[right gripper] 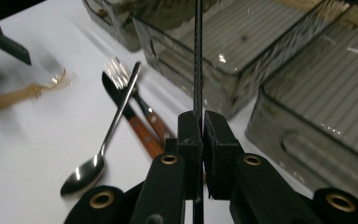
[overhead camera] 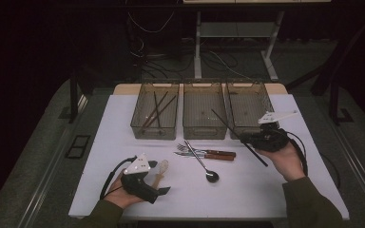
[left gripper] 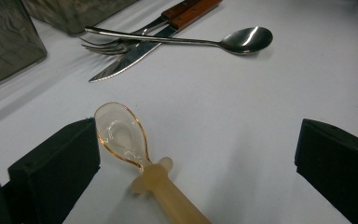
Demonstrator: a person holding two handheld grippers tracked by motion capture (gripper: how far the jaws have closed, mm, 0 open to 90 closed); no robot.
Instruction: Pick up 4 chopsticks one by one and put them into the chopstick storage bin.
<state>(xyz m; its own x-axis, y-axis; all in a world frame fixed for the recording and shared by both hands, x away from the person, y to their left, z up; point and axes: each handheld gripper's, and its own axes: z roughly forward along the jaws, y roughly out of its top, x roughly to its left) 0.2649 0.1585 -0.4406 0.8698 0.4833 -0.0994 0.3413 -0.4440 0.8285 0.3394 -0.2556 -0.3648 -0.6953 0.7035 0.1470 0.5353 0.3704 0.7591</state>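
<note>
Bench (overhead camera: pixel 123 128): white top, wood showing along the far edge, set in a dark room on grey floor (overhead camera: pixel 38 156), with cables (overhead camera: pixel 157 57) and a light-framed stand (overhead camera: pixel 237 33) beyond the far edge. Three clear bins in a row near the far edge: left bin (overhead camera: pixel 155 115) holding dark chopsticks (overhead camera: pixel 157 112), middle bin (overhead camera: pixel 204 114), right bin (overhead camera: pixel 248 107). Centre of bench, just nearer than the bins: fork (overhead camera: pixel 184 147) and wood-handled knife (overhead camera: pixel 214 156) lying together, a steel spoon (overhead camera: pixel 204 165) laid across them, bowl toward the near edge. Right tool (right gripper: pixel 201 135): jaws pressed together, pinching a single dark chopstick (overhead camera: pixel 240 137), held off the surface toward the right edge in front of the right bin, the stick slanting from over the bins down toward the near edge. Left tool (left gripper: pixel 196 154): jaws spread wide, low over the bench near the near-left corner. Amber spoon (left gripper: pixel 121 135): flat on the bench between the left tool's jaws, touching neither, bowl toward the far edge.
</note>
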